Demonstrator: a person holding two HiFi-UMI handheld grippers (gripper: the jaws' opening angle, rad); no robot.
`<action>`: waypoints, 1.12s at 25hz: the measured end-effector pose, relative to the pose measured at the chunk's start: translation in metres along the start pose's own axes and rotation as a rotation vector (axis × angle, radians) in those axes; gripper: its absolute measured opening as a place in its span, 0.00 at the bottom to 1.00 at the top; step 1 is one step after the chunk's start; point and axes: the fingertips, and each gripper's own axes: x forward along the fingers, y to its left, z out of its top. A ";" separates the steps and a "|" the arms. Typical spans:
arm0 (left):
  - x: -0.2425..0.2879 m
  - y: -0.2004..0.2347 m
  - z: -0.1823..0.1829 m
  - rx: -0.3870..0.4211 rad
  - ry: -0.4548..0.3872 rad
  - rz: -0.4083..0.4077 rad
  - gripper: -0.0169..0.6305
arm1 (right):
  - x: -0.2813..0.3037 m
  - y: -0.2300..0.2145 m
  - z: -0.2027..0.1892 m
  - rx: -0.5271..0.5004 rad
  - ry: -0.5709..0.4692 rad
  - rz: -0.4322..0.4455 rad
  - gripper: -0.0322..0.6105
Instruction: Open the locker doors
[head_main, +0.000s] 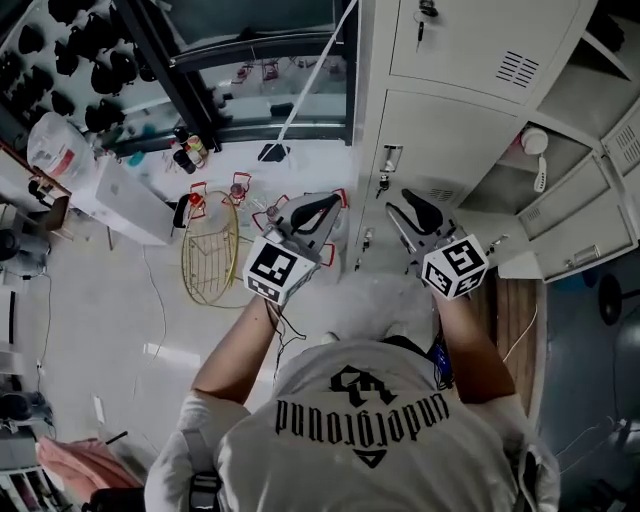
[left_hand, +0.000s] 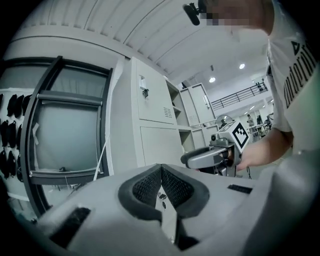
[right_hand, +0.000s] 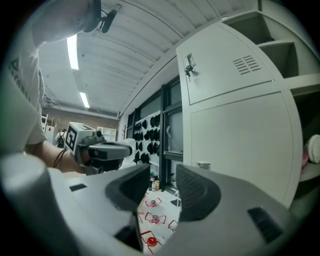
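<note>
The grey lockers stand at the upper right of the head view. The upper door (head_main: 480, 40) and the door below it (head_main: 440, 150) are shut, and a lock with keys (head_main: 388, 165) sits at the lower door's left edge. My left gripper (head_main: 322, 208) and right gripper (head_main: 405, 212) are held level side by side in front of the lower door, touching nothing. In the left gripper view the left gripper (left_hand: 161, 170) is shut, its pads meeting at the tip with nothing in them. In the right gripper view the right gripper (right_hand: 162, 175) is open and empty, beside the lower door (right_hand: 240, 145).
Right of the shut doors are open compartments (head_main: 540, 170), one with a white object (head_main: 535, 145), and swung-out doors (head_main: 590, 230). On the floor to the left lie a yellow wire frame (head_main: 210, 255), red-framed markers (head_main: 238, 187) and a white box (head_main: 130, 205). A dark window frame (head_main: 250, 60) adjoins the lockers.
</note>
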 end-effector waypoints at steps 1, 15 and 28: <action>0.001 0.003 -0.007 -0.010 0.010 -0.004 0.04 | 0.004 -0.003 -0.006 0.002 0.010 -0.008 0.31; 0.051 0.036 -0.055 -0.029 0.042 0.005 0.04 | 0.075 -0.064 -0.060 0.021 0.061 -0.016 0.37; 0.079 0.061 -0.089 -0.073 0.072 0.056 0.04 | 0.111 -0.075 -0.062 0.007 0.025 -0.057 0.42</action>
